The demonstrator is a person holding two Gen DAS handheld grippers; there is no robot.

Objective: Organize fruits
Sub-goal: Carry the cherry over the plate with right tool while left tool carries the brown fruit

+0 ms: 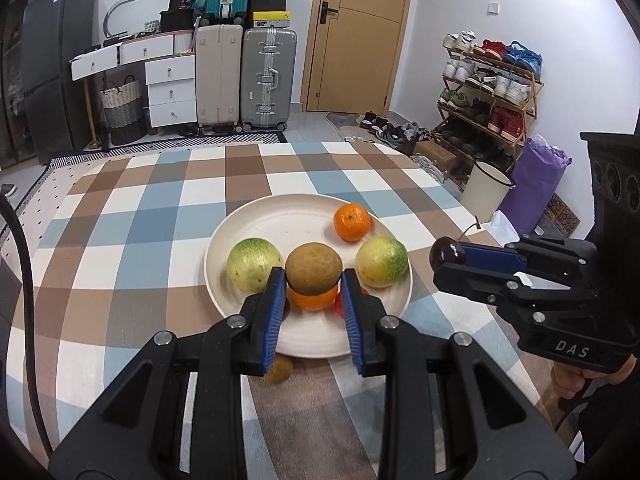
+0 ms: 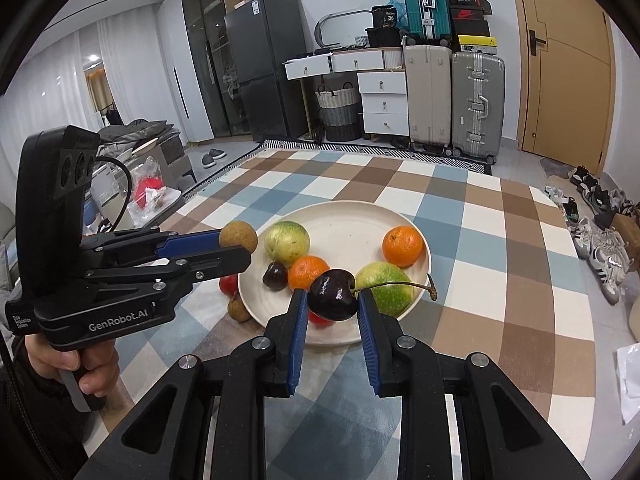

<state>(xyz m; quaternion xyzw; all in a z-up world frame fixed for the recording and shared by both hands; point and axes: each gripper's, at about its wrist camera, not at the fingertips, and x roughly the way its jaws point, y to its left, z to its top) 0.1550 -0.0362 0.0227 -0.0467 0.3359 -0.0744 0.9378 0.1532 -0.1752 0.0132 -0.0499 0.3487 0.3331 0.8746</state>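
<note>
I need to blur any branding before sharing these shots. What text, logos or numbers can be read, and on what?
"DAS": right gripper body, left wrist view.
"GenRobot.AI": left gripper body, right wrist view.
"Data Acquisition System", tiny, barely readable: same body, left end.
"36": black bag on the drawers.
Nike swoosh: red shoebox.
Other shoebox labels and the fridge sticker: too small to read.

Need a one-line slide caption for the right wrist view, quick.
Right gripper shut on a dark cherry above the white plate of fruit; left gripper holds a brown longan.
</note>
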